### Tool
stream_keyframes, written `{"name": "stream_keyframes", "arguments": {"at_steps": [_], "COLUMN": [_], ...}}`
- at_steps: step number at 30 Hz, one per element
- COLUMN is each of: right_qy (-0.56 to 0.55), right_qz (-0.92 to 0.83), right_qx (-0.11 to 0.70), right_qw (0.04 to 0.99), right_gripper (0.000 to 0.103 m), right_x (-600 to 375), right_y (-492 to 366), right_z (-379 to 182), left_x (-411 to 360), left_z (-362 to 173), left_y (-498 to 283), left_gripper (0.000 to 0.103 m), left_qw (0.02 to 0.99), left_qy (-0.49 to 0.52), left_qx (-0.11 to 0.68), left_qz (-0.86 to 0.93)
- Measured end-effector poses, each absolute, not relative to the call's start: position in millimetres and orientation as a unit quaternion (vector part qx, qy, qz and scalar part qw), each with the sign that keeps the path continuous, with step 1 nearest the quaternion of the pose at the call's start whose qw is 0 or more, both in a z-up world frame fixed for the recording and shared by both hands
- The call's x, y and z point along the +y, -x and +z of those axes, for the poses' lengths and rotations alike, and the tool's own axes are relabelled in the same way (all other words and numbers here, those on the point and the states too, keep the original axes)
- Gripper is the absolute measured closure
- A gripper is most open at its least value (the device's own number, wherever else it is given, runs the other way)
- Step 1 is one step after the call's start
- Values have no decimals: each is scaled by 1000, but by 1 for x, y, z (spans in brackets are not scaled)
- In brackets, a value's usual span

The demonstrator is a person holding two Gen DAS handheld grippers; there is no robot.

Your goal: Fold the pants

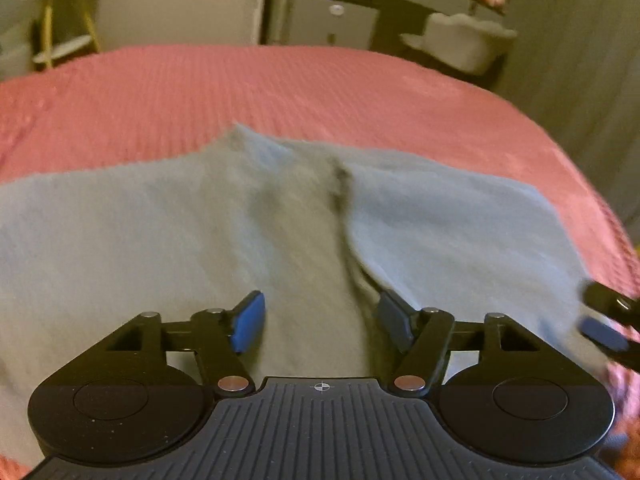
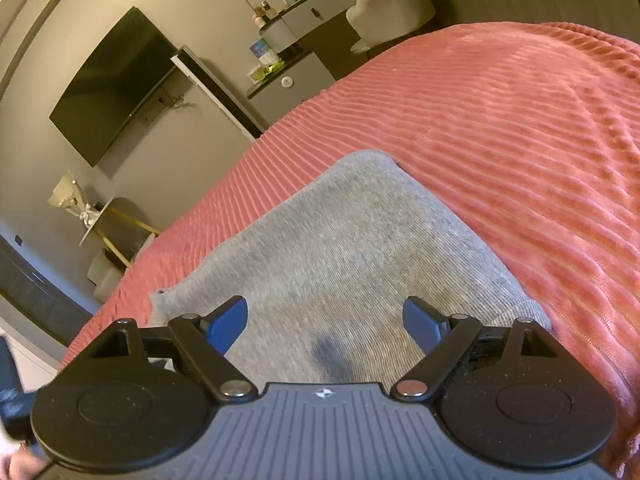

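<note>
Grey pants (image 1: 160, 232) lie spread on a pink ribbed bedspread (image 1: 280, 84). A dark crease runs down their middle, with one layer lapped over the other on the right. My left gripper (image 1: 322, 322) is open and empty just above the cloth near that crease. In the right wrist view a grey pant end (image 2: 344, 248) lies flat on the bedspread (image 2: 520, 140). My right gripper (image 2: 326, 326) is open and empty above it. Its fingertips (image 1: 604, 332) show at the right edge of the left wrist view, over the pants' right edge.
The bed's far edge curves across both views. Beyond it stand a white chair (image 1: 464, 40), a dark desk with drawers (image 1: 360, 12), a wall television (image 2: 112, 84) and a small side table (image 1: 60, 20).
</note>
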State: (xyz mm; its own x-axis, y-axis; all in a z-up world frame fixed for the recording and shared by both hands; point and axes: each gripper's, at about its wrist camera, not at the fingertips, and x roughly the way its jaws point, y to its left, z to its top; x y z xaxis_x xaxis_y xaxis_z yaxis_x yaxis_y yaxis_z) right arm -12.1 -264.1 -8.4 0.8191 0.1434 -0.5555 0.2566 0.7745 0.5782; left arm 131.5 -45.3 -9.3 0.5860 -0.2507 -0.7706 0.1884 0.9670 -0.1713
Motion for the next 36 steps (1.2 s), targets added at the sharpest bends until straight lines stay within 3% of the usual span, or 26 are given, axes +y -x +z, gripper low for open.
{"name": "stream_keyframes", "arguments": {"at_steps": [4, 10, 15, 17, 19, 21, 22, 24, 26, 27, 34, 36], "right_qy": [-327, -325, -315, -314, -314, -316, -317, -317, -315, -313, -316, -317], "right_qz": [-32, -33, -34, -34, -33, -33, -33, -33, -33, -33, -32, -32], "right_qx": [304, 308, 312, 312, 312, 312, 311, 312, 313, 314, 313, 312], "right_qw": [894, 894, 896, 896, 896, 895, 895, 895, 895, 896, 895, 895], "right_gripper": [18, 18, 18, 18, 18, 18, 18, 18, 17, 17, 17, 17], "right_x": [-262, -262, -260, -259, -260, -261, -261, -261, -260, -260, -261, -260], "right_y": [12, 12, 11, 11, 11, 11, 11, 11, 10, 10, 11, 11], "right_z": [-8, -8, -9, -9, -9, -9, -9, -9, -9, -10, -10, -11], "left_x": [-73, -80, -71, -67, -64, -46, -36, -20, -22, -29, -86, -80], "left_z": [-18, -27, -30, -24, -17, -12, -10, -7, -5, -5, -38, -36], "left_y": [-125, -126, -125, -119, -117, -121, -123, -125, -122, -121, -127, -125], "left_gripper": [28, 33, 54, 79, 83, 80, 73, 59, 27, 24, 25, 36], "left_qw": [885, 882, 877, 884, 899, 905, 901, 883, 871, 869, 852, 856], "left_qy": [-11, -22, -3, -19, -50, -36, -5, 77, 119, 124, 4, 14], "left_qx": [445, 449, 454, 442, 419, 416, 425, 443, 445, 444, 490, 483], "left_qz": [-138, -142, -156, -154, -113, -75, -86, -136, -168, -183, -183, -184]}}
